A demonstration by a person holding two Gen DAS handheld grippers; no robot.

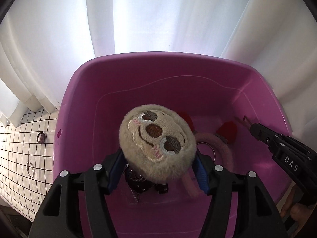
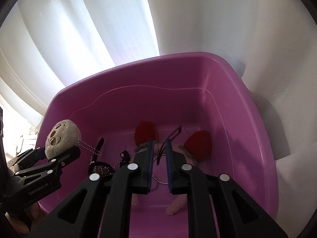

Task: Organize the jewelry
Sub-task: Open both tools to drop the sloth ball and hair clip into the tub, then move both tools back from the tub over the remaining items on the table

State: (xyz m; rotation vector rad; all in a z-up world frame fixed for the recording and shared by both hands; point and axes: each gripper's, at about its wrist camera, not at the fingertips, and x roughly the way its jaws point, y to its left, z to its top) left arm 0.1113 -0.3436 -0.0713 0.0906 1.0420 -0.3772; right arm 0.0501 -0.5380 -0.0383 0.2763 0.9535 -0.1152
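Note:
My left gripper is shut on a round beige plush sloth-face charm and holds it over the purple plastic tub; a ball chain hangs from the charm. Under it lies a black beaded piece. My right gripper is inside the tub, jaws close together on a thin dark clip; it also shows at the right of the left wrist view. A pink fuzzy band with red plush hearts and silver rings lie on the tub floor.
Left of the tub, a white grid-patterned cloth holds a small dark ring and a silver ring. White curtains hang behind the tub. A black clip lies in the tub.

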